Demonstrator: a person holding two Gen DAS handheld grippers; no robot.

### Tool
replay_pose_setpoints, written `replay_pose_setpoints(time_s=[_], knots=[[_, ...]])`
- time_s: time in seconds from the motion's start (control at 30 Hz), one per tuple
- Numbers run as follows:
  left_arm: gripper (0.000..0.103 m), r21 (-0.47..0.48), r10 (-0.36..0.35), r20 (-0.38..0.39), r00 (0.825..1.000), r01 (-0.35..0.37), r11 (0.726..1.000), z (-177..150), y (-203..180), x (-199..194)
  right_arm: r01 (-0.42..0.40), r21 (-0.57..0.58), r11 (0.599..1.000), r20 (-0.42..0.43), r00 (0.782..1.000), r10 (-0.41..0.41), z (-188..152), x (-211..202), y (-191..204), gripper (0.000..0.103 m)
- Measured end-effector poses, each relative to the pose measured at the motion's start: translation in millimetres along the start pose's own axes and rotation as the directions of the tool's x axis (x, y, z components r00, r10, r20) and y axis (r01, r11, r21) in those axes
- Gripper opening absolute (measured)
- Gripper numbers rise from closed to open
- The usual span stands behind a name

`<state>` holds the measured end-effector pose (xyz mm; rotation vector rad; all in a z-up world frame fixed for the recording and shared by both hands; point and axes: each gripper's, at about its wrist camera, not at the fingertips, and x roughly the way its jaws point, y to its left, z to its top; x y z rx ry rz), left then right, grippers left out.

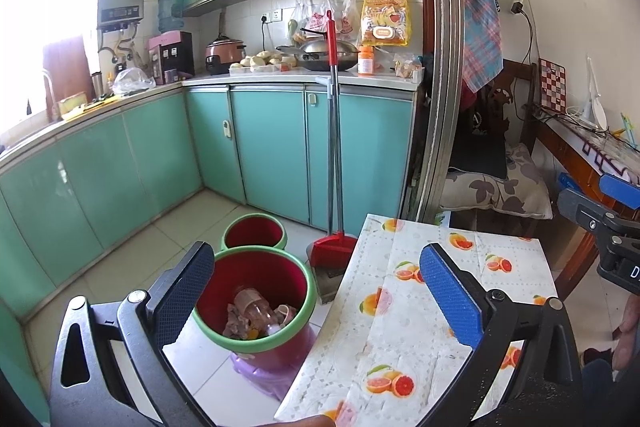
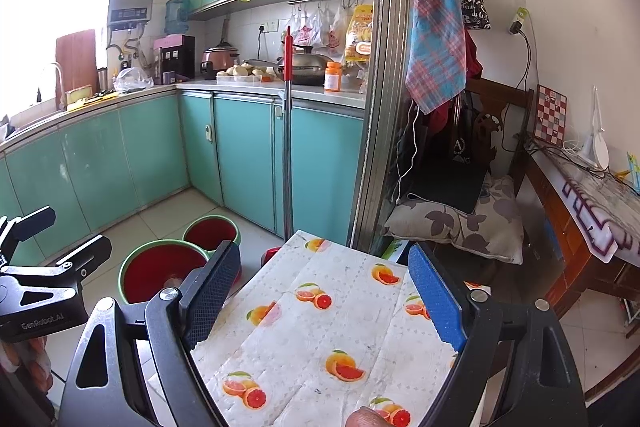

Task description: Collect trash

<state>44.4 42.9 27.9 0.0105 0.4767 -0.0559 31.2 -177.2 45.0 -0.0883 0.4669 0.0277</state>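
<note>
A trash bin (image 1: 260, 251) with a green rim and red inside stands on the floor to the left of the table. In it lie a clear plastic bottle (image 1: 256, 311) and crumpled scraps. My left gripper (image 1: 318, 291) is open and empty, held above the bin and the table's left edge. My right gripper (image 2: 324, 291) is also open and empty, over the table (image 2: 304, 339) with its orange-print cloth. In the right wrist view the same bin (image 2: 160, 243) sits low on the left, beside the left gripper (image 2: 76, 227). The right gripper (image 1: 592, 193) shows at the right edge of the left wrist view.
A second, smaller bin (image 1: 256, 215) stands behind the first. A red dustpan (image 1: 334, 247) and broom lean on the teal cabinets (image 1: 272, 147). A cushioned chair (image 2: 452, 227) and a wooden side table (image 2: 580, 211) are on the right. A fingertip (image 2: 368, 419) shows at the bottom.
</note>
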Motion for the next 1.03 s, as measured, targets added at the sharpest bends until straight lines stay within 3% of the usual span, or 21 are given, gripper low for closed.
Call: replay_pose_setpoints(time_s=[0.9,1.03], knots=[[0.103,-0.005,-0.02,0.009,1.0,0.02,1.0,0.9,-3.7,-3.5,0.007,-0.004,1.0,0.012,1.0,-0.007,1.2,-7.0,1.7,0.086],[0.103,-0.027,-0.005,0.043,0.999,0.006,1.0,1.0,-0.9,-8.3,0.01,-0.002,1.0,0.01,1.0,-0.01,1.3,-7.7,0.0,0.086]])
